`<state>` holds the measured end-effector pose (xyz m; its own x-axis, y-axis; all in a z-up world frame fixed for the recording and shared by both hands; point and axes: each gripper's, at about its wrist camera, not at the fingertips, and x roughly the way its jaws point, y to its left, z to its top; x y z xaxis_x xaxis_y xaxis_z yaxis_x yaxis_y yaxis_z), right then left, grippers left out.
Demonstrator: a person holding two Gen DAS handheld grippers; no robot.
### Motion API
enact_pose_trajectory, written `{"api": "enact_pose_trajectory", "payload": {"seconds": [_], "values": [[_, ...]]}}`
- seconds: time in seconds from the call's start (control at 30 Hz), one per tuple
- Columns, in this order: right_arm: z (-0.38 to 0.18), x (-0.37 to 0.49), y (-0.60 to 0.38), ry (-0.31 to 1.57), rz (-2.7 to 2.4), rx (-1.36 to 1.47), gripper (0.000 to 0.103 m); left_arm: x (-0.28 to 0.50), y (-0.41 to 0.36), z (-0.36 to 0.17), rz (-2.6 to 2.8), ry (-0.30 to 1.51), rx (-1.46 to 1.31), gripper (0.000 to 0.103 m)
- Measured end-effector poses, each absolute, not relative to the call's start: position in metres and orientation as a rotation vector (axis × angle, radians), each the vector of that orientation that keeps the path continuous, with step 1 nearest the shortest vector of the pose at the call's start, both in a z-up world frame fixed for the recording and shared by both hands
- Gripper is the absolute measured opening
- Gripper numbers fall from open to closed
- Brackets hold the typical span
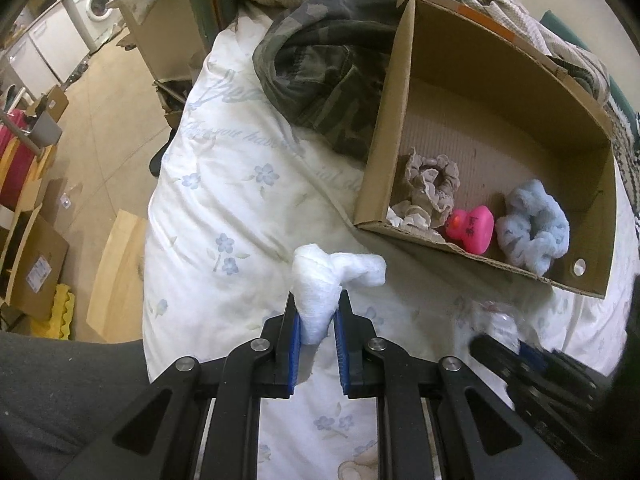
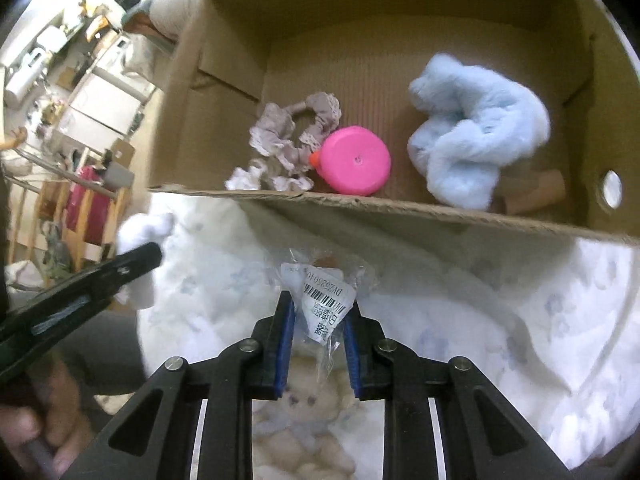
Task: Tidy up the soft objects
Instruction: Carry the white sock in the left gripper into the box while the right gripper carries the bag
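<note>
My left gripper (image 1: 317, 304) is shut on a wad of white cotton (image 1: 332, 280), held above the floral bedding, left of the cardboard box (image 1: 384, 128). My right gripper (image 2: 320, 304) is shut on a clear plastic packet with a barcode label (image 2: 326, 300), just in front of the box's near wall (image 2: 400, 204). In the box lie a beige lace scrunchie (image 2: 296, 136), a pink rubber duck (image 2: 356, 160) and a fluffy blue scrunchie (image 2: 472, 136). The left gripper and its cotton (image 2: 140, 232) show at the left of the right wrist view.
A camouflage garment (image 1: 324, 80) lies against the box's left side. The white floral duvet (image 1: 224, 208) covers the bed. A small cardboard tube (image 2: 536, 192) lies in the box's near right corner. Boxes and a washing machine (image 1: 96, 4) stand on the floor to the left.
</note>
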<state>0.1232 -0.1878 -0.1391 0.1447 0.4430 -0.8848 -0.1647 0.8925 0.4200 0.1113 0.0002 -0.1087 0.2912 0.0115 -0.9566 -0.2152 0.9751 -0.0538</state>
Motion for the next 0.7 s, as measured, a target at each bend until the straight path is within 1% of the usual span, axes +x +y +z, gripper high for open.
{"api": "enact_pose_trajectory", "payload": {"seconds": [0.13,0.3,0.53,0.7], "values": [[-0.115,0.11,-0.203,1.335,0.469,0.281,0.025,0.108,0.001,-0.091,0.148,1.215,-0.186,0.014],[-0.073,0.106,-0.214,1.261,0.495,0.299,0.025,0.111,-0.002,-0.064,0.121,1.15,-0.171,0.014],[-0.031,0.129,-0.239,1.139,0.486,0.321,0.025,0.132,-0.01,-0.026,0.083,1.077,-0.146,0.014],[-0.018,0.155,-0.252,1.067,0.453,0.307,0.025,0.159,-0.016,-0.009,0.072,1.033,-0.094,0.014]]}}
